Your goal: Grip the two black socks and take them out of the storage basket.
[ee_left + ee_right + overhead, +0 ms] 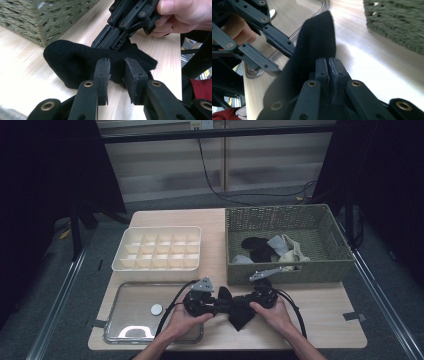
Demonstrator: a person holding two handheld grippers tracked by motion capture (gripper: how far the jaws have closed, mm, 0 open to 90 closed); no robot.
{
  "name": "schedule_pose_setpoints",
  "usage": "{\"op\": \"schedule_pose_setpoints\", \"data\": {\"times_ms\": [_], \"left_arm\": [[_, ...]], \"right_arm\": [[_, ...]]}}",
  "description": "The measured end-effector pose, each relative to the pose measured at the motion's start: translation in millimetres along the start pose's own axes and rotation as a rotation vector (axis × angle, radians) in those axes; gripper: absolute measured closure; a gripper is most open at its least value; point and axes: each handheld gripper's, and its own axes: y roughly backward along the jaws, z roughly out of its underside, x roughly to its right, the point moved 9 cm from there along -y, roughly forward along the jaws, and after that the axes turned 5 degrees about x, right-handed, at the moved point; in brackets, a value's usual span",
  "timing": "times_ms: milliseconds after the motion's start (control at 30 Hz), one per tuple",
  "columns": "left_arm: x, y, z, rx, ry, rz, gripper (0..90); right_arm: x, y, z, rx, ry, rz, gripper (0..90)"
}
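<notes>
Tabletop (320,317) front edge: black sock (75,63) pinched in right tool (328,62), clamped tight, while left tool (117,68) sits part-open at its cuff, pads not pressing.

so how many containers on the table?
3: woven basket at the back right, white divider box at the back left, and a metal tray at the front left. No others visible.

The wooden table (320,317) carries a wicker basket (287,270), divided white organizer (157,265), metal tray (130,312) and black sock (240,312).
</notes>
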Motion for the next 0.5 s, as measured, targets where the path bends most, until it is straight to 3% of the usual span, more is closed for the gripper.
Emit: {"op": "schedule_pose_setpoints", "data": {"times_ms": [233, 500], "left_arm": [[-7.9, -10.0, 3.3, -0.029, 0.017, -0.006, 72.1], [-18.6, -13.6, 12.6, -0.066, 0.030, -0.036, 72.6]], "right_arm": [[2.4, -4.6, 5.5, -0.025, 0.012, 0.018, 85.2], [4.5, 5.0, 1.0, 0.004, 0.012, 0.038, 78.4]]}}
